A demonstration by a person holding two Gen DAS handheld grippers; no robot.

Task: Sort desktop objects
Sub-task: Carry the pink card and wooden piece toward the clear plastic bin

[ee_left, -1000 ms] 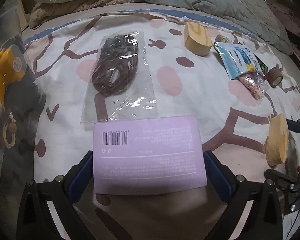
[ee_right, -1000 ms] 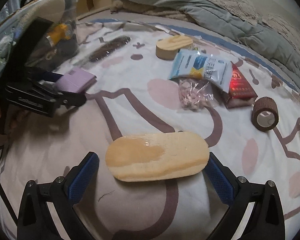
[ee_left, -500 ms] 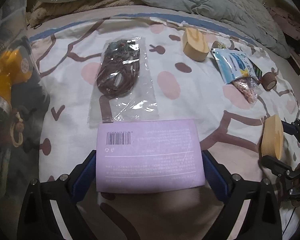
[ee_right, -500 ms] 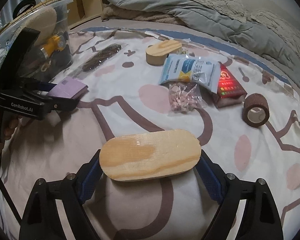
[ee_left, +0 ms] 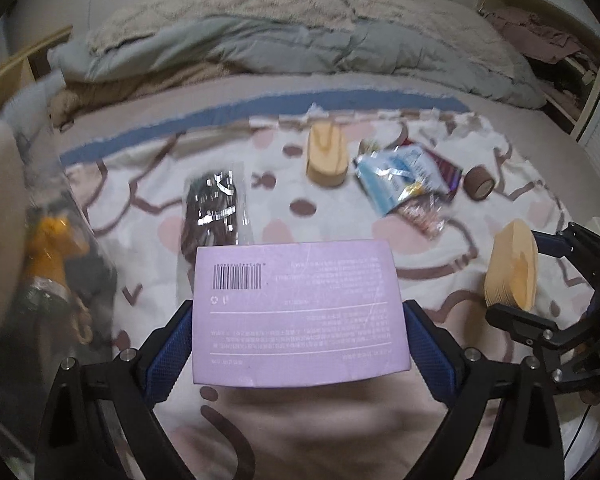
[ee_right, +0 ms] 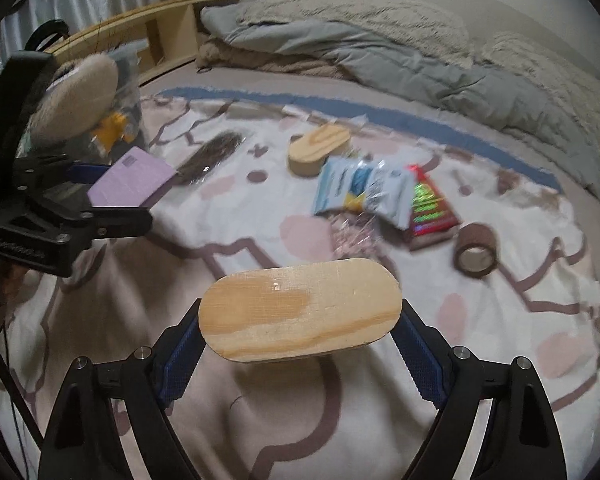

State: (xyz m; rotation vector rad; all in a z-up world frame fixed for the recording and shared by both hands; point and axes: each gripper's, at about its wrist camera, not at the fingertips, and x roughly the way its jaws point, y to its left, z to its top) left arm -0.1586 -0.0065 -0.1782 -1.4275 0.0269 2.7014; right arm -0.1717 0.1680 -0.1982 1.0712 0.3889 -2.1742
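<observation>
My left gripper (ee_left: 298, 344) is shut on a flat lilac box (ee_left: 300, 312) with a barcode and holds it above the patterned bed sheet (ee_left: 268, 432). The box also shows in the right wrist view (ee_right: 134, 178). My right gripper (ee_right: 300, 340) is shut on an oval wooden block (ee_right: 300, 308), lifted off the sheet; it shows on edge in the left wrist view (ee_left: 512, 266). On the sheet lie a bagged brown cord (ee_left: 212, 212), a second wooden block (ee_left: 326, 156), a blue-white snack packet (ee_left: 396, 180), a red packet (ee_right: 430, 210) and a brown tape roll (ee_right: 476, 258).
A clear plastic bin (ee_left: 32, 264) with a yellow item and other things stands at the left, also in the right wrist view (ee_right: 100, 112). A grey duvet and pillows (ee_left: 300, 44) are heaped at the back. A wooden headboard shelf (ee_right: 160, 28) lies behind the bin.
Both grippers have risen and tilted up with their loads; the sheet items look smaller and farther, and more of the bedding shows. The grips have not changed.
</observation>
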